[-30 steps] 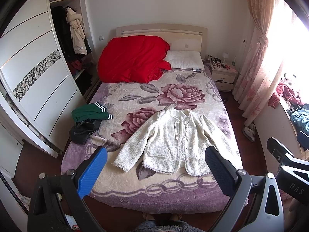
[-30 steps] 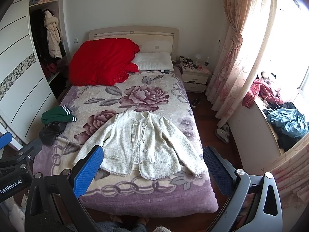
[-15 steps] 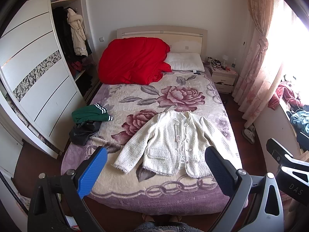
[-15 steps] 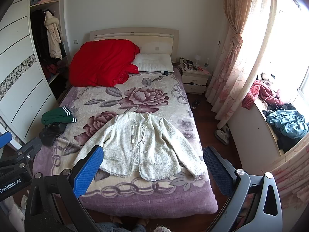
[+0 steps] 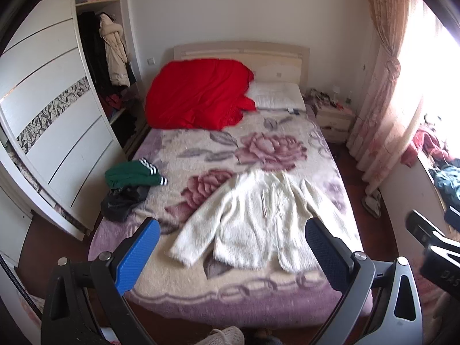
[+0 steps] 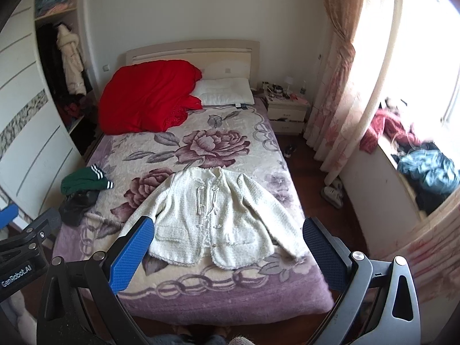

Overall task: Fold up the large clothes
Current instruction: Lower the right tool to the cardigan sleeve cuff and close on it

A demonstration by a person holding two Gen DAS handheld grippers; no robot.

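While held above the foot edge of the bed [image 6: 201, 296], spread wide and grasping nothing: left gripper [image 5: 231, 254] and right gripper [image 6: 228, 251]; laid flat, sleeves out, near that foot edge: cream jacket [image 6: 221, 215]; bunched at the bed's left edge, well apart from it: green garment [image 6: 83, 182] atop dark clothing [image 6: 76, 205]; piled at the head corner beside a white pillow [image 6: 224, 95]: red quilt [image 6: 146, 103]; nothing lying between fingers and jacket.

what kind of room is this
A lived-in home bedroom: a bed with a pillow, an open wardrobe of hanging clothes, and a nightstand beside the curtains.
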